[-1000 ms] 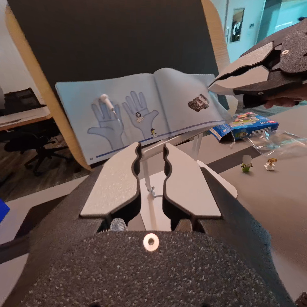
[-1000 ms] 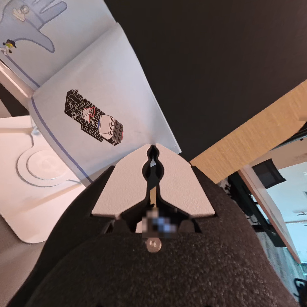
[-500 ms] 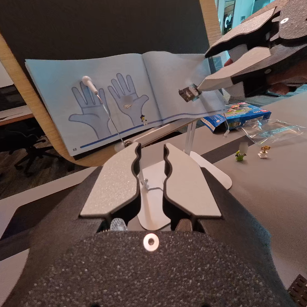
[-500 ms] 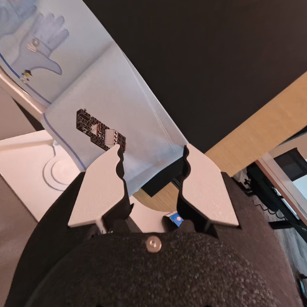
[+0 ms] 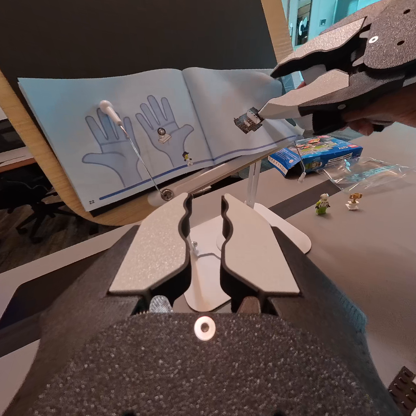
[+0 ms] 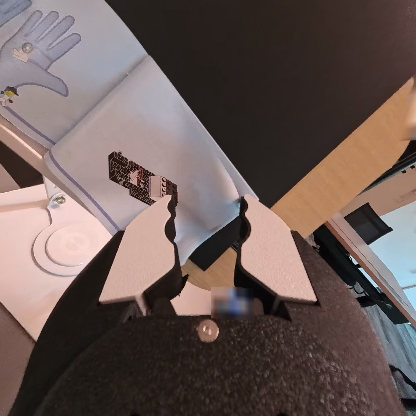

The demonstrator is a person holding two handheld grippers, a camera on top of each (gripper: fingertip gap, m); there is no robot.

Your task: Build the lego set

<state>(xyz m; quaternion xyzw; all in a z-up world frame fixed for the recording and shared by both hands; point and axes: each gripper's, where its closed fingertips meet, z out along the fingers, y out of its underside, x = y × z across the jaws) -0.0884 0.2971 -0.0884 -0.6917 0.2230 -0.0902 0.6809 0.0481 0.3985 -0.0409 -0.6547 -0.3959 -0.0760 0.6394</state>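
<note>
Left wrist view: my left gripper (image 5: pixel 206 203) hangs over a grey worktop (image 5: pixel 360 258) in an office, jaws slightly parted and empty. Half a second ago my right gripper (image 5: pixel 267 90) sat higher; now, jaws wide and empty, it straddles the instruction booklet's (image 5: pixel 139 126) right page edge. A blue lego box (image 5: pixel 319 155), minifigure (image 5: pixel 322 203) and trophy (image 5: pixel 353 200) sit beyond; I leave the printing unread.
</note>
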